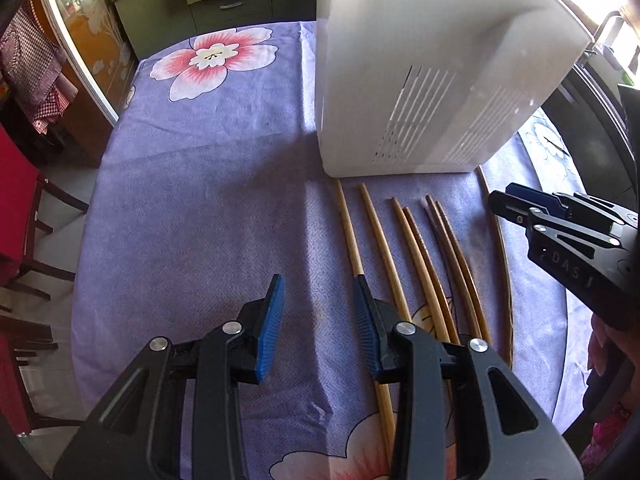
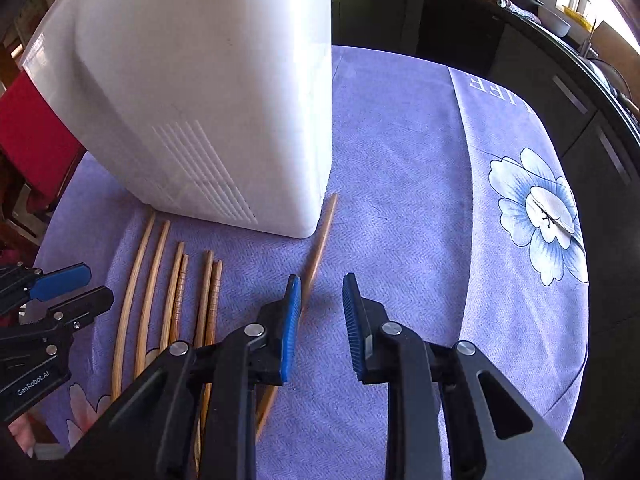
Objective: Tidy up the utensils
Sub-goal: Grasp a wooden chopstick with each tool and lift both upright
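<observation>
L gripper (image 1: 320, 328) jaws released | R gripper (image 2: 320, 328) jaws released, empty | chopsticks (image 1: 408, 256) by white box (image 1: 420, 80) base | cloth (image 1: 200, 200) left free

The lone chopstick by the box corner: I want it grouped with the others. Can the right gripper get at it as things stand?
Probably yes. The lone chopstick lies flat on the cloth, just beside the right gripper, whose open jaws hold nothing. Only its far tip nears the white box; the middle is free.

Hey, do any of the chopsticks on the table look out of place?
Yes. Six chopsticks lie in a neat row in front of the white box, but one lone chopstick lies apart to their right, slanted past the box's corner, partly under the right claw.
</observation>
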{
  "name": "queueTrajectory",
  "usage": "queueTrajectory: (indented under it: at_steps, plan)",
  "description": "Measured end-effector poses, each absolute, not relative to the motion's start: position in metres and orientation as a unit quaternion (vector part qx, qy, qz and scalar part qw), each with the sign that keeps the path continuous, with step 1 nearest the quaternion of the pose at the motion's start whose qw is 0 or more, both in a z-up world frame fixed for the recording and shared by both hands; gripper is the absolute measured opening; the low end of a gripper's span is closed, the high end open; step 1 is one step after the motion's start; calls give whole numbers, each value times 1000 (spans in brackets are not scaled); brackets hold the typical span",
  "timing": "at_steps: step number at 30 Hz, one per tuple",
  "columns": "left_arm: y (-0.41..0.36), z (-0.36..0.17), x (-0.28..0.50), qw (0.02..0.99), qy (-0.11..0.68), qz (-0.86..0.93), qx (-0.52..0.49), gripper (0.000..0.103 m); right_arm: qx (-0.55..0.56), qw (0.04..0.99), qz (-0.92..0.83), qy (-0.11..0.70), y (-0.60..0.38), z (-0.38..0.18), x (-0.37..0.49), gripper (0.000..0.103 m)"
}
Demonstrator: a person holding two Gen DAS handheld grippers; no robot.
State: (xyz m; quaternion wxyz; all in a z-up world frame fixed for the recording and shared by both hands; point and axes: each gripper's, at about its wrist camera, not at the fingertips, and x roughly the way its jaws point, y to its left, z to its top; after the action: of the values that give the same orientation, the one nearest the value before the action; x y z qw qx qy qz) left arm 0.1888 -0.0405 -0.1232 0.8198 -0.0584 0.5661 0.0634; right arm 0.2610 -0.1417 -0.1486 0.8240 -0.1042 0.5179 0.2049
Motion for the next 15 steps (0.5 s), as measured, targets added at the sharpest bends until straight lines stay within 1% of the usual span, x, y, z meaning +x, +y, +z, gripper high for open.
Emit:
queueTrajectory:
  at_steps: [10,15]
  plan:
    - [-46,-130,197,814,574,67,-55,35,-112,830,196,511,-137,-151,259,23]
    - [-50,-134,195,805,587,55,-71,36,-111,830,199,509,-134,-150,255,23]
